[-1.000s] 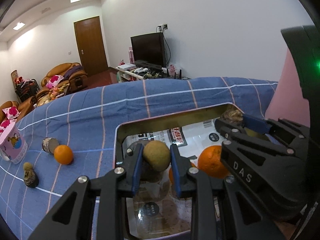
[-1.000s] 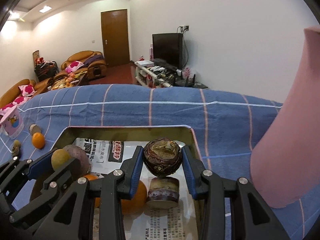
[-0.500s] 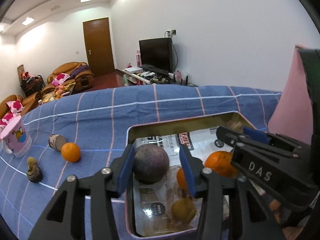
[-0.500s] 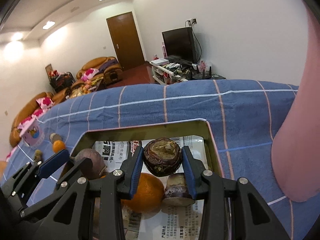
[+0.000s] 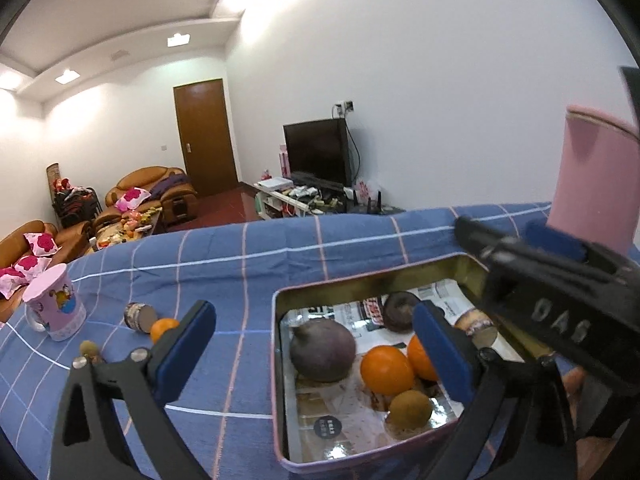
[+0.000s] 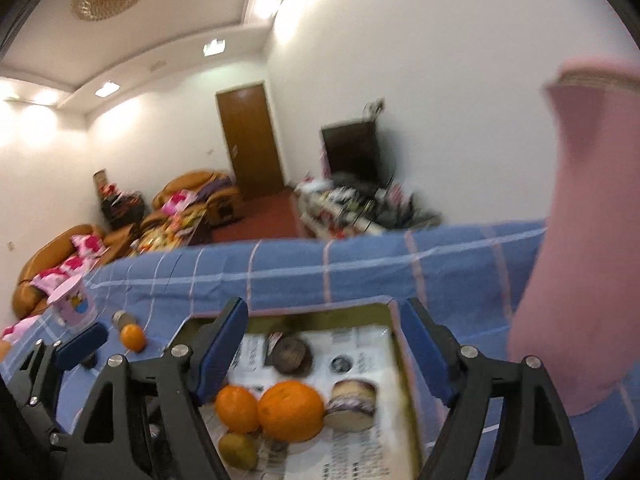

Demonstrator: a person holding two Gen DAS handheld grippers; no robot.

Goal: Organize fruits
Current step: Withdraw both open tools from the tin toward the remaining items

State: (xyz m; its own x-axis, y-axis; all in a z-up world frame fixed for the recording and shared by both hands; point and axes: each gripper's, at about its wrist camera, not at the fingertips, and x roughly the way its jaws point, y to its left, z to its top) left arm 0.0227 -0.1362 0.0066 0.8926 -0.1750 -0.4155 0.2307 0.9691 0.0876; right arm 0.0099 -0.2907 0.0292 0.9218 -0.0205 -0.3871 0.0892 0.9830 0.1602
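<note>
Both grippers hang above the tin [image 5: 280,360], fingers parting with nothing between them. The left gripper [image 5: 316,348] spreads widest; the right gripper [image 6: 324,344] is also opening. The tin, lined with newspaper, sits on the blue checked counter [image 5: 240,264], likely so the fruit gathers in one place. Inside I count two oranges [image 5: 386,370], one big purple fruit [image 5: 322,354], one small green-brown fruit [image 5: 410,408], one dark round fruit [image 5: 398,310] and one cut piece [image 6: 352,404]. One orange [image 5: 162,328] waits outside beside a mug [image 5: 56,306].
</note>
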